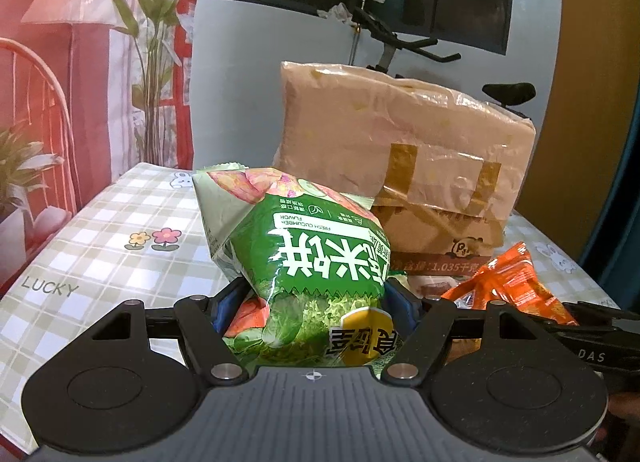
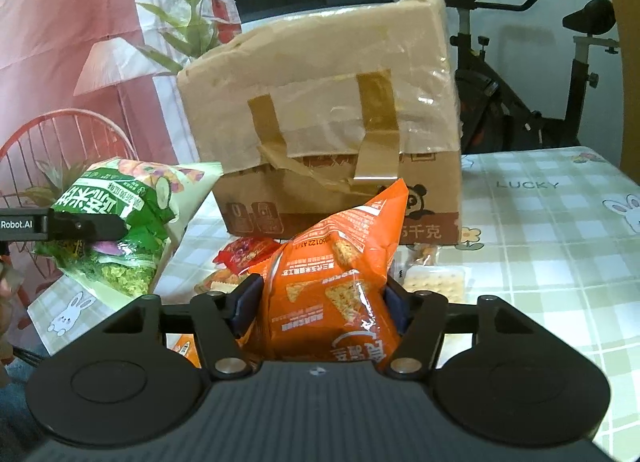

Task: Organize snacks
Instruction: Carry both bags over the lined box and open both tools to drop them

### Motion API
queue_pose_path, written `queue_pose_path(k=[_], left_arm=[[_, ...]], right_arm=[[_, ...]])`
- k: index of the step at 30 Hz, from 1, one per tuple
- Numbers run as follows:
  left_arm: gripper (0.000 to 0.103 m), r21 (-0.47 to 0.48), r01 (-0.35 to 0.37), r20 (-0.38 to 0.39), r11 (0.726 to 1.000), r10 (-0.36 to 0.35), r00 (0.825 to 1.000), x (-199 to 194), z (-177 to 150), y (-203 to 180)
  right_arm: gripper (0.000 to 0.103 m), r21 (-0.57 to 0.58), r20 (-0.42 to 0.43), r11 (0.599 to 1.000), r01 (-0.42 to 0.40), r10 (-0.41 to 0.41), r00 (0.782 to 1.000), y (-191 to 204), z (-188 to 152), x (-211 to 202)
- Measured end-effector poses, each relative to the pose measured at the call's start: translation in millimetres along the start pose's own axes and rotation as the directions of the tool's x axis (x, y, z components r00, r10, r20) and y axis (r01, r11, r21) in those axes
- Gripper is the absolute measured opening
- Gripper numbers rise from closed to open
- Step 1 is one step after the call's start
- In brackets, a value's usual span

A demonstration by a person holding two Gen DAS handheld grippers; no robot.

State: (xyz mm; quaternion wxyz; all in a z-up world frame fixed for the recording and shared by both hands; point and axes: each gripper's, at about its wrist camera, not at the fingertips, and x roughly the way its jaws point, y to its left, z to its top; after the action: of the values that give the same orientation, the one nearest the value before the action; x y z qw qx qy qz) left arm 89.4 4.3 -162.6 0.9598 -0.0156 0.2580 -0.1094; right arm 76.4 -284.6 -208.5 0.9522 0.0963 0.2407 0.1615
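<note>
My left gripper is shut on a green cucumber-flavour snack bag and holds it above the table; the bag also shows in the right wrist view. My right gripper is shut on an orange chip bag, which also shows in the left wrist view. A taped cardboard box stands just behind both bags. Small snack packets lie in front of the box: a red one and a cracker pack.
The table wears a green-checked cloth printed with rabbits and flowers. An exercise bike stands behind the table at the right. A red curtain hangs at the left.
</note>
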Motion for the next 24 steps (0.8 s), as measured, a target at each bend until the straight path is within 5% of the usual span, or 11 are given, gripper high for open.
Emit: queue_pose_path(k=[12, 24], left_arm=[[0.075, 0.014, -0.005, 0.069, 1.000, 0.004, 0.998, -25, 16, 3], [0.075, 0.130, 0.005, 0.204, 0.992, -0.032, 0.978, -50, 90, -6]], right_arm=[[0.063, 0.007, 0.061, 1.000, -0.005, 0.004, 0.998, 1, 10, -26], [0.063, -0.015, 0.232, 1.000, -0.003, 0.007, 0.973, 3, 59, -65]])
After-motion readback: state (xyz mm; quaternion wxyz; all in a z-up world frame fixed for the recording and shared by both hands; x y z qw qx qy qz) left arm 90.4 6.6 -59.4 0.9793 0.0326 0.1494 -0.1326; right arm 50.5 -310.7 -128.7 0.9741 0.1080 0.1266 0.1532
